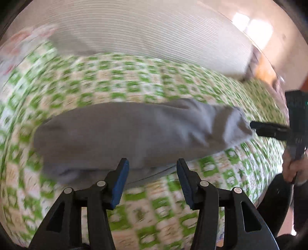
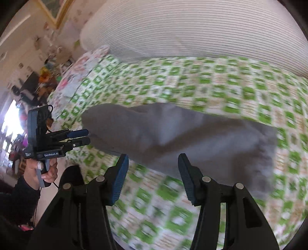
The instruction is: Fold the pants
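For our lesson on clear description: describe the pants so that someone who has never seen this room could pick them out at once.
Find the bed covered by a green-and-white checked bedspread, with a white ribbed pillow at its far side. On the spread lies one long bundle of cloth: the pants. They are plain grey and unpatterned, unlike all the bedding around them.

we are in a home bedroom: a bed under a green-checked sheet, a big striped pillow at its far edge, a framed picture on the wall, and cluttered shelves past the bed's left corner.
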A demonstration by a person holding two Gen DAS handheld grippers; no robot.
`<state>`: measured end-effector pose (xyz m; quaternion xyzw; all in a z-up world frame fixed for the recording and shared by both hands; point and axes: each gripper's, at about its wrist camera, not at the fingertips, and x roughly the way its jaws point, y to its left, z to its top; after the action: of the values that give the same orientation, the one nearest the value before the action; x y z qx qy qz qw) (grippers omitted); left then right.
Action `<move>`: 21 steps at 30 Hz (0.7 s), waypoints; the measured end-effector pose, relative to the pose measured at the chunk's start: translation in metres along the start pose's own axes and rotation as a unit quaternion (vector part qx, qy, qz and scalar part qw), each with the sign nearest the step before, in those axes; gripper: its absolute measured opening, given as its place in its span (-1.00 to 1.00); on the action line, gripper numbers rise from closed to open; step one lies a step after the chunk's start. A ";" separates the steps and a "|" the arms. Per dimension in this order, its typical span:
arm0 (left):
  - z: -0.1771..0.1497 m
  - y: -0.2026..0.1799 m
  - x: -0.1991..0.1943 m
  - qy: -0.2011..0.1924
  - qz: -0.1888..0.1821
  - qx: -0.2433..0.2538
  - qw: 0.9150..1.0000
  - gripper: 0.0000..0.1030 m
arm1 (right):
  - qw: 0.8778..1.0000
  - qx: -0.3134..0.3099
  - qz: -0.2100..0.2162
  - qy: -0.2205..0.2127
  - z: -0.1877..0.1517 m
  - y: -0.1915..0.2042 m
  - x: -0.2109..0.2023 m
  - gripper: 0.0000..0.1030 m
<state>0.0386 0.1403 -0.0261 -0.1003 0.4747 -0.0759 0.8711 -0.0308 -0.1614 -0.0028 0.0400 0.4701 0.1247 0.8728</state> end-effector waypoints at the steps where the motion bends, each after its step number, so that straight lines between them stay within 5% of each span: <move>1: -0.001 0.007 -0.003 -0.001 0.002 -0.012 1.000 0.00 | 1.000 -0.005 0.006 0.004 0.004 0.008 0.008 0.06; 15: -0.013 0.113 -0.022 -0.023 0.029 -0.168 0.985 0.16 | 0.992 -0.092 0.040 0.072 0.013 0.111 0.123 0.06; 21: -0.007 0.123 -0.006 -0.016 0.027 -0.186 0.982 0.19 | 0.983 -0.160 -0.018 0.089 0.009 0.145 0.169 0.06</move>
<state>0.0343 0.2595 -0.0550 -0.2491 0.4689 0.0395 0.8465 0.0400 0.0228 -0.1078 -0.1195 0.5209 0.1855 0.8246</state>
